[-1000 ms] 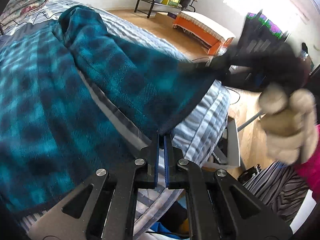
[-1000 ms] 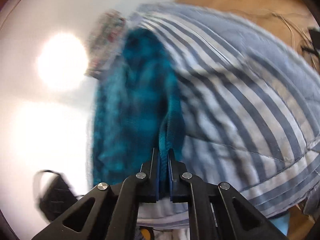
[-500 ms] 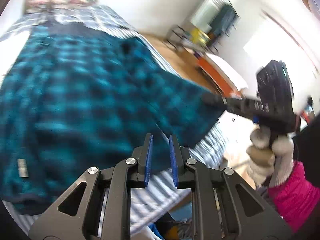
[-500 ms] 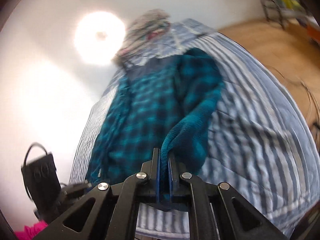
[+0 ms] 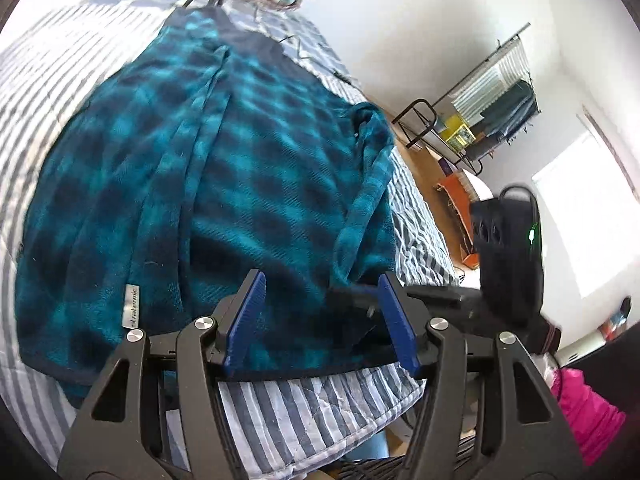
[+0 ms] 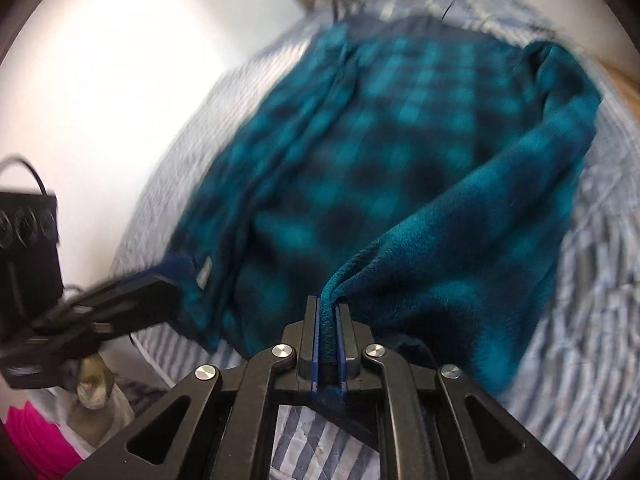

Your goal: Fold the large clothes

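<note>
Lying spread across a bed with a blue-and-white striped quilt (image 5: 312,412), the teal-and-navy plaid fleece garment (image 5: 248,168) fills most of the left wrist view. Its pile looks soft and brushed, its lower hem is bound in dark trim, and a small grey woven label (image 5: 131,306) is sewn near that hem; the lettering on it is too small to read with confidence. One sleeve (image 5: 366,184) lies folded down over the body of the garment. The left gripper (image 5: 320,320) points down over the hem, its blue-padded jaws opening wide with nothing pressed between them, the cloth lying beneath. Beyond its right finger the right gripper (image 5: 404,300) reaches in at the sleeve's end. A metal clothes rack (image 5: 480,104) stands by the far wall, and a pink sleeve (image 5: 584,412) shows at the lower right.

From the right wrist view, blurred by motion, the fleece garment (image 6: 400,152) again covers the striped quilt (image 6: 592,320). The right gripper (image 6: 328,344) points steeply down, its jaws narrow and starting to open, with a ridge of the sleeve cuff (image 6: 329,316) still pinched between the blue pads. At left, the left gripper (image 6: 132,292) sits at the hem beside the grey label (image 6: 205,277).
</note>
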Action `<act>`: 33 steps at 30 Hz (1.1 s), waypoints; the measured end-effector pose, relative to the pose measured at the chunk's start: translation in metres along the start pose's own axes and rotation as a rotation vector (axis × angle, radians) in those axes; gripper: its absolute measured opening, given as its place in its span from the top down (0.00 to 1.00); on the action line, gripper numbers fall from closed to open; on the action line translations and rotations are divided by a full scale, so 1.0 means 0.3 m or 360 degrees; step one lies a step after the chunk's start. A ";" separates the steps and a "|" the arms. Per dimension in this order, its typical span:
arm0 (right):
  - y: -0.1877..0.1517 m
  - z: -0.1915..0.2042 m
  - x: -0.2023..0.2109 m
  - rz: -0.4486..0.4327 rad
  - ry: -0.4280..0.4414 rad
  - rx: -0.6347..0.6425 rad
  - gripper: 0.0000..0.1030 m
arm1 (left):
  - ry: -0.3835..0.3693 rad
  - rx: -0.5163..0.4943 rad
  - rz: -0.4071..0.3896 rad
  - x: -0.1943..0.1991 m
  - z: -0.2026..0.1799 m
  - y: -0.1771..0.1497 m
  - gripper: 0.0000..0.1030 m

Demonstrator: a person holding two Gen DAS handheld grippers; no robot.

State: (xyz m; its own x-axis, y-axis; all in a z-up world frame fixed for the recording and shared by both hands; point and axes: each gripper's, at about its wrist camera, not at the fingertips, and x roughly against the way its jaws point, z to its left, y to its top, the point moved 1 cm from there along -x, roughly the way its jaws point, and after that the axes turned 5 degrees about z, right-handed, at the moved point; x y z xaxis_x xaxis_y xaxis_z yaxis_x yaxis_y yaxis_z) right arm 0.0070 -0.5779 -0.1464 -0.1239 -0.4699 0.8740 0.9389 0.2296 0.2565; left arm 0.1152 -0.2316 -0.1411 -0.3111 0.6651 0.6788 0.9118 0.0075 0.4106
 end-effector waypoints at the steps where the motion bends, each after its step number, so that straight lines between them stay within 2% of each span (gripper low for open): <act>1: -0.009 -0.003 -0.003 0.0020 0.0019 0.0003 0.75 | -0.0003 0.0014 0.0021 -0.016 0.008 0.005 0.43; 2: -0.018 -0.005 0.004 0.0034 0.0049 0.0004 0.68 | -0.0007 0.0023 0.0038 -0.031 0.013 0.008 0.43; 5: -0.038 -0.023 0.079 -0.0005 0.0086 0.0033 0.65 | -0.0016 0.0037 0.0093 -0.086 0.018 0.016 0.43; 8: -0.040 -0.075 0.163 -0.0100 0.0090 -0.0024 0.48 | -0.0053 0.0054 0.0156 -0.149 0.012 0.022 0.43; 9: -0.037 -0.098 0.189 -0.0128 0.0106 -0.0056 0.46 | -0.0051 0.0048 0.0164 -0.162 0.007 0.024 0.43; 12: -0.025 -0.186 0.267 -0.0228 0.0087 -0.0165 0.46 | -0.0053 0.0048 0.0181 -0.200 -0.010 0.027 0.43; 14: -0.019 -0.240 0.300 -0.0275 0.0088 -0.0229 0.46 | -0.0007 0.0031 0.0186 -0.216 -0.023 0.029 0.43; 16: -0.026 -0.274 0.322 -0.0292 0.0119 -0.0274 0.51 | 0.0015 0.0005 0.0194 -0.221 -0.032 0.022 0.43; 18: -0.038 -0.288 0.312 -0.0256 0.0145 -0.0281 0.66 | 0.0049 -0.0005 0.0210 -0.236 -0.031 0.019 0.43; 20: -0.051 -0.287 0.269 -0.0198 0.0156 -0.0265 0.72 | 0.0141 -0.0036 0.0249 -0.262 -0.020 0.013 0.52; 21: -0.051 -0.283 0.246 -0.0167 0.0167 -0.0255 0.76 | 0.0216 -0.0048 0.0283 -0.279 -0.006 0.006 0.65; 22: -0.054 -0.266 0.211 -0.0124 0.0178 -0.0226 0.77 | 0.0244 -0.0049 0.0300 -0.286 0.006 0.000 0.72; 25: -0.054 -0.189 0.120 -0.0012 0.0188 -0.0053 0.78 | 0.0282 -0.0060 0.0296 -0.280 0.032 -0.018 0.79; 29: -0.097 -0.129 -0.006 0.0225 0.0177 0.0086 0.78 | 0.0236 -0.0025 0.0274 -0.259 0.043 -0.018 0.79; 31: -0.123 -0.121 -0.012 0.0261 0.0162 0.0135 0.78 | 0.0163 0.0007 0.0274 -0.252 0.042 -0.012 0.77; 32: -0.123 -0.123 0.006 0.0250 0.0179 0.0137 0.78 | 0.0124 0.0017 0.0283 -0.252 0.036 -0.009 0.74; 33: -0.118 -0.130 0.039 0.0213 0.0205 0.0125 0.78 | 0.0093 0.0015 0.0289 -0.252 0.027 -0.006 0.60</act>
State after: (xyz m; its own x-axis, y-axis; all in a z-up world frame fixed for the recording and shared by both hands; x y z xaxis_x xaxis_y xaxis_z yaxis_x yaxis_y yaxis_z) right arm -0.0151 -0.6248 -0.1615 0.0474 -0.5348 0.8436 0.9156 0.3609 0.1774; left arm 0.1392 -0.2757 -0.1982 -0.1559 0.6116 0.7757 0.9567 -0.1018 0.2725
